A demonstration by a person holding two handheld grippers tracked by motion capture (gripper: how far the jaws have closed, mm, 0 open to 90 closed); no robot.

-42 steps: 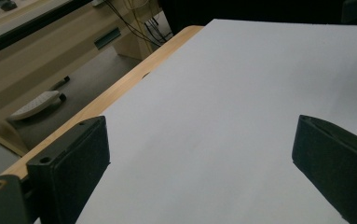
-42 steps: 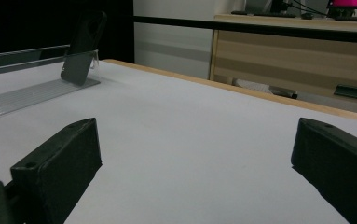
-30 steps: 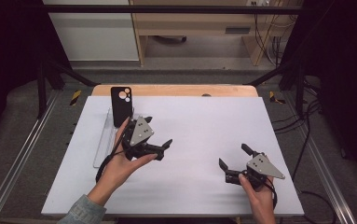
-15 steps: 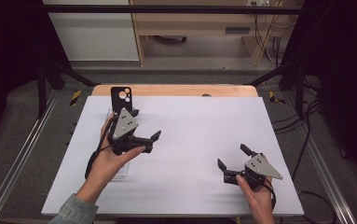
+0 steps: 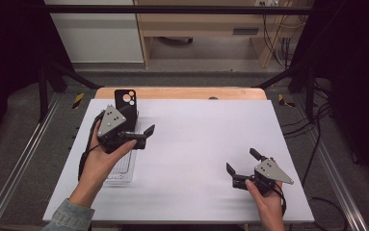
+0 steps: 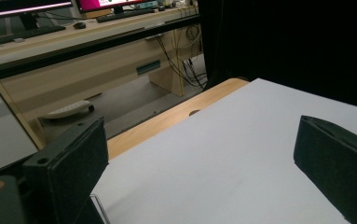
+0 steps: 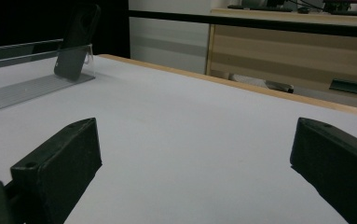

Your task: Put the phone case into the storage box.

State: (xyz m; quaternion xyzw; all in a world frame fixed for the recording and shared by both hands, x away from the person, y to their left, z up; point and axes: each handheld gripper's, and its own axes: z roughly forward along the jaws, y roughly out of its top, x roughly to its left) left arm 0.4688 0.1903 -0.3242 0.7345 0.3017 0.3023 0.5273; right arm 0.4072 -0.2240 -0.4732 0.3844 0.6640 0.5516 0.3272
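A black phone case stands upright at the far end of a clear ribbed tray on the left of the white mat. My left gripper hovers over the tray just in front of the case, open and empty, with a hand around its body. In the left gripper view its jaws stand wide apart over bare mat. My right gripper rests low near the front right, open, holding nothing. The right gripper view looks across the mat to the case leaning in the tray.
A wooden table edge runs behind the mat. Metal rails flank the table on both sides, and cables hang at the right. A wooden desk stands beyond the table.
My left gripper has moved left and slightly farther away, from the mat's middle-left to over the tray near the phone case. The right gripper has barely shifted.
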